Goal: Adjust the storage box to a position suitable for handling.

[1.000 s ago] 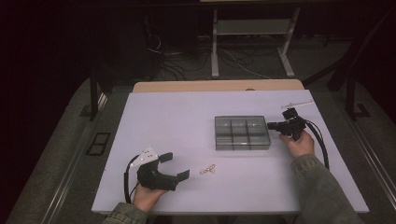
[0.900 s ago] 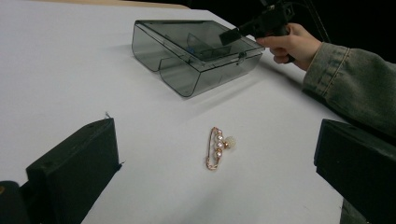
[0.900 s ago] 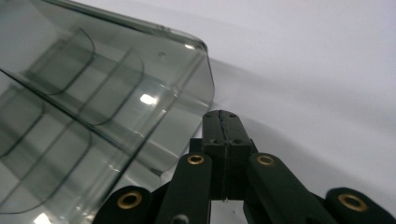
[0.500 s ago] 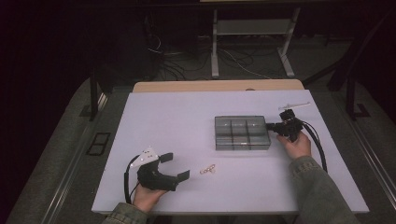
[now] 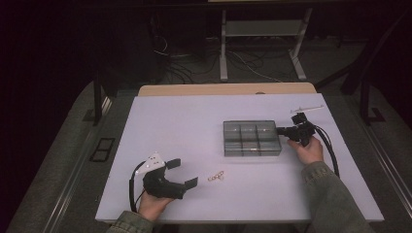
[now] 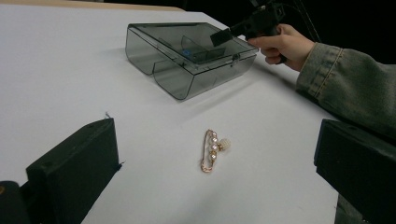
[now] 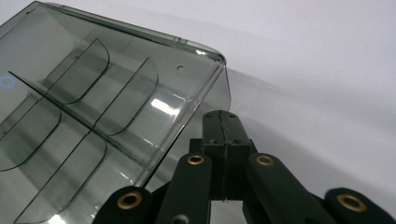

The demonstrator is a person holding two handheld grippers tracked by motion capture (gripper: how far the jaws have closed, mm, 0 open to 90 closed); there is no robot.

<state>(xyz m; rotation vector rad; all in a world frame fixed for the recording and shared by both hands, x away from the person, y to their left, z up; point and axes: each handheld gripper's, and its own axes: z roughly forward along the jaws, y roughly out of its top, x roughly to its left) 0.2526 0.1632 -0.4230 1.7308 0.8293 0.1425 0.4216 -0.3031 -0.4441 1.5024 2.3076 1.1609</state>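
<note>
While the right gripper (image 7: 224, 135), jaws fully closed on nothing, is pressed at the smoky box's (image 5: 251, 138) lid edge, the box should be steadied; the pearl pin (image 6: 212, 149), lying between the wide-open, empty left gripper's (image 5: 182, 173) jaws, should be pinched squarely.

high: above, forward-down | gripper views: low, close | shared: box (image 5: 251, 138)

Bright white table (image 5: 194, 126), dark surroundings, glare on box lid (image 7: 163, 105), soft shadows
</note>
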